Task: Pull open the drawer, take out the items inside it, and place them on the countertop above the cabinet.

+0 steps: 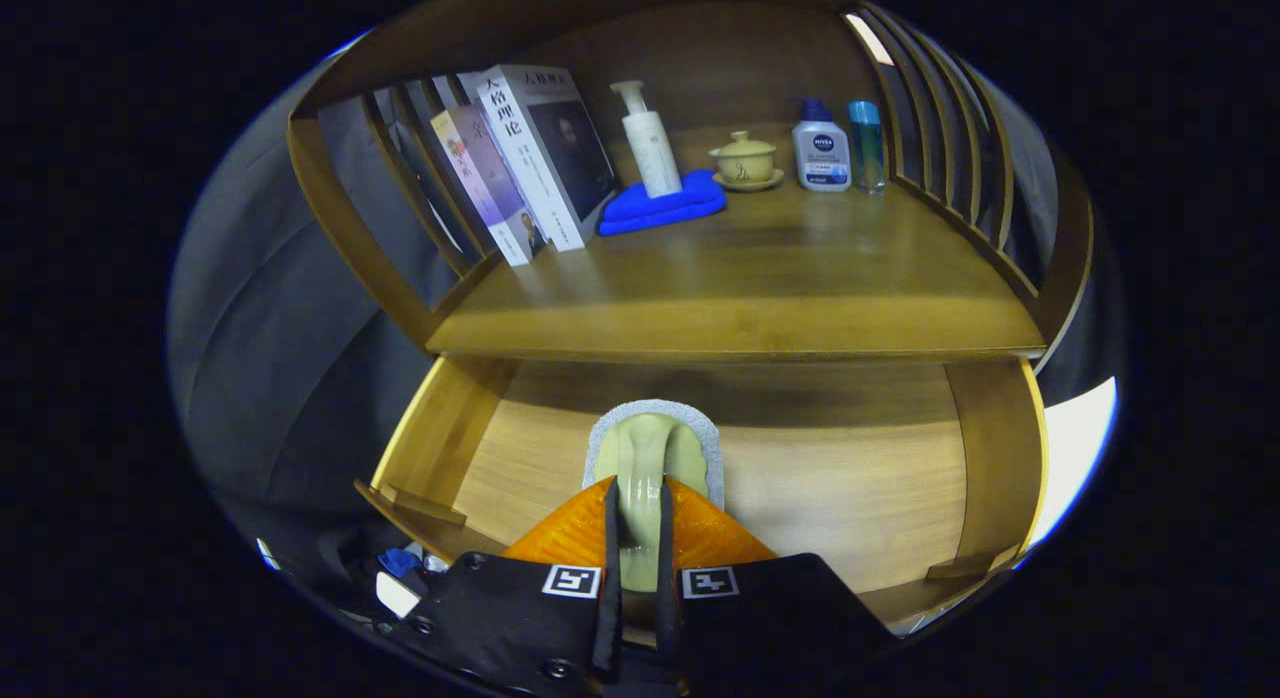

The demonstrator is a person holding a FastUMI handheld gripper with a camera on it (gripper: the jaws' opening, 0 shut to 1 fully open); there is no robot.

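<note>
The wooden drawer (500,448) stands pulled open below the countertop (740,278). My gripper (637,523) is over the drawer, its fingers shut on the pale green handle of a scrub brush (650,448). The brush has a grey bristle rim and points away from me, just ahead of the fingertips, above the drawer floor. On the countertop stand books (530,158), a white pump bottle (648,143) on a folded blue cloth (665,206), a lidded cup on a saucer (745,161), a white lotion bottle (822,148) and a small blue bottle (866,143).
Slatted wooden side rails (950,158) fence the countertop left and right. The front half of the countertop is bare wood. The drawer's side walls (995,448) rise on either side of the brush. Grey cloth hangs to the left of the cabinet.
</note>
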